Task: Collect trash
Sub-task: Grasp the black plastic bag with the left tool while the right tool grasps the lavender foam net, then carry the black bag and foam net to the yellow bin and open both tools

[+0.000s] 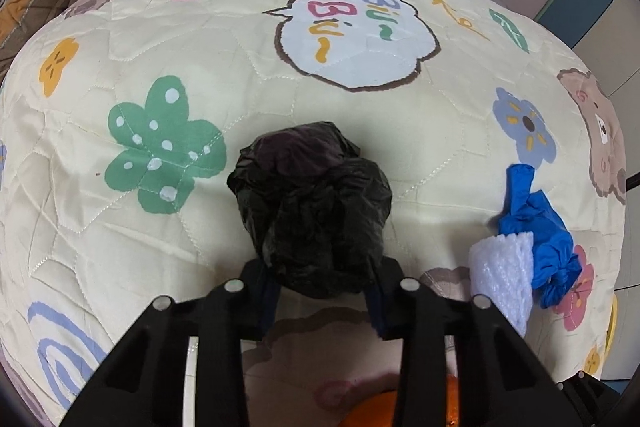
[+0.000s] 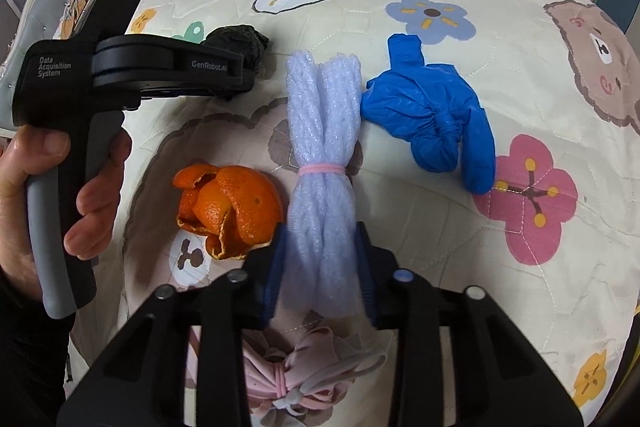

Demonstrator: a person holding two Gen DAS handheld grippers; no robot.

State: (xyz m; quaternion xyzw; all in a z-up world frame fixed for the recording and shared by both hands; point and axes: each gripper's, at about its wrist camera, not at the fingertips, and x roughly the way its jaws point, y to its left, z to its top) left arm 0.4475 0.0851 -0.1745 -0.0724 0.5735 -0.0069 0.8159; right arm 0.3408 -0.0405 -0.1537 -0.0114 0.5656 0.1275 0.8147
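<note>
Both grippers point steeply down at a quilt point(image 2: 400, 227) printed with flowers and bears, each narrowed around a separate piece of trash. The left gripper point(image 1: 320, 291) has its jaws pressed against the near end of a crumpled black bag point(image 1: 312, 203), so that it is pinched low and the bulk sticks out toward the far side; a low grip like this probably lets the loose plastic bunch up rather than slip. In the right wrist view the person's hand point(image 2: 60, 195) wraps the left tool's grey handle, at the left of the scene. The right gripper point(image 2: 320, 267) is closed on the near end of a white foam net point(image 2: 324, 147), a folded sleeve bound at the middle by a pink rubber band point(image 2: 322, 169); the blue pads dent its sides. Holding it below the band likely keeps the folded halves together when it is lifted. Still loose on the quilt are an orange peel point(image 2: 228, 207) just left of the foam, a knotted blue glove point(image 2: 432, 119) touching its far right edge, and a pink mask point(image 2: 300, 367) bundled under the right gripper, nearest of all. No bin shows in either view, so where the pieces go cannot be told. Taking one item in each hand appears meant to clear two at once.
</note>
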